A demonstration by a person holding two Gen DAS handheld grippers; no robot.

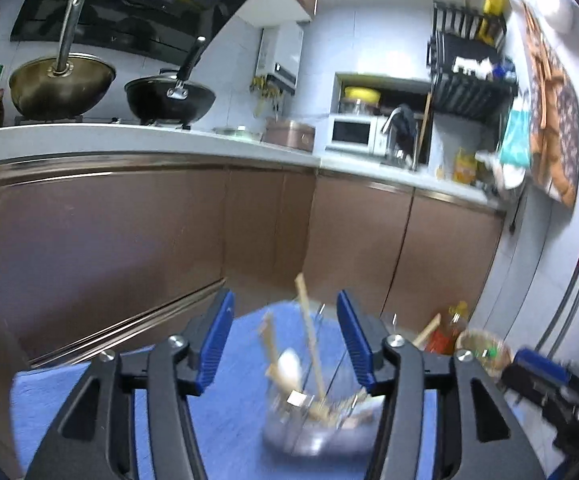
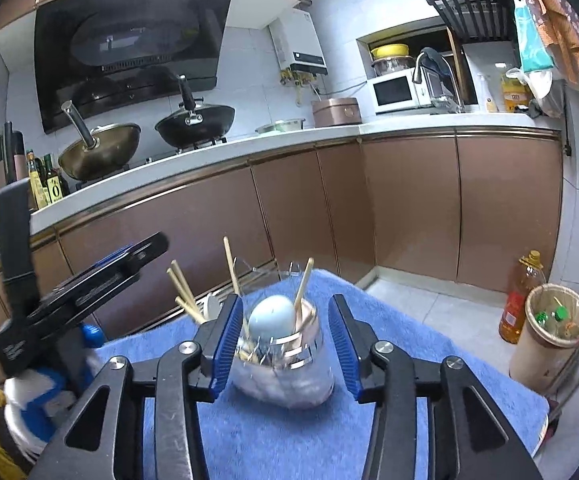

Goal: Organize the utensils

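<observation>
A clear utensil holder [image 2: 285,372] stands on a blue towel [image 2: 273,440], holding a pale blue spoon [image 2: 271,317] and wooden chopsticks [image 2: 231,266]. More chopsticks [image 2: 183,292] lean at its left. My right gripper [image 2: 283,344] is open, its blue pads on either side of the holder, apart from it. In the left wrist view the holder [image 1: 317,412] is blurred, with chopsticks [image 1: 309,332] sticking up. My left gripper [image 1: 285,344] is open and empty above it. The left gripper also shows in the right wrist view [image 2: 81,292].
Brown cabinets [image 2: 409,208] and a white counter [image 2: 209,152] run behind. Two woks [image 2: 193,120] sit on the stove. An oil bottle [image 2: 519,300] and a bin [image 2: 551,328] stand on the floor at the right.
</observation>
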